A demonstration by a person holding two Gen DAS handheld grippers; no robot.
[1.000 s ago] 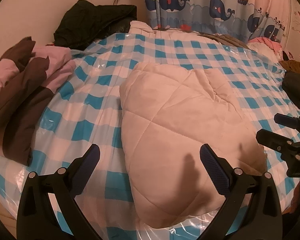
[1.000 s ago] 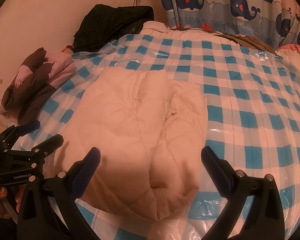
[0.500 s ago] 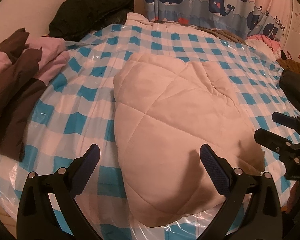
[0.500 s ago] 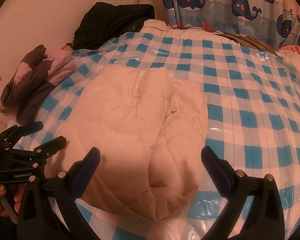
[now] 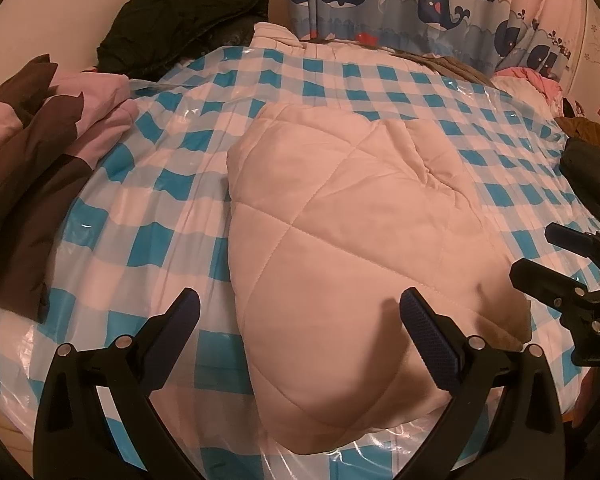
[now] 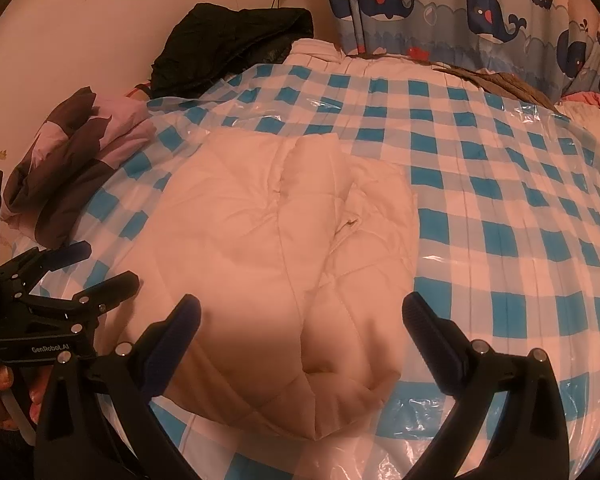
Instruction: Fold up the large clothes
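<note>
A cream quilted jacket (image 5: 352,240) lies folded into a compact bundle on the blue-and-white checked bed cover (image 5: 148,216); it also shows in the right wrist view (image 6: 284,248). My left gripper (image 5: 296,316) is open and empty, hovering above the bundle's near left edge. My right gripper (image 6: 300,320) is open and empty above the bundle's near end. Each gripper shows in the other's view, the right gripper (image 5: 556,264) at the right and the left gripper (image 6: 80,268) at the left.
A pink and brown garment (image 5: 40,168) lies at the bed's left edge. A black jacket (image 5: 180,28) is piled by the wall. Dark clothes (image 5: 592,184) lie at the right edge. A whale-print curtain (image 5: 420,8) hangs behind the bed.
Both grippers stay open and empty. The left wrist view has shifted slightly back and forth; the right one has barely moved. The jacket has not moved.
</note>
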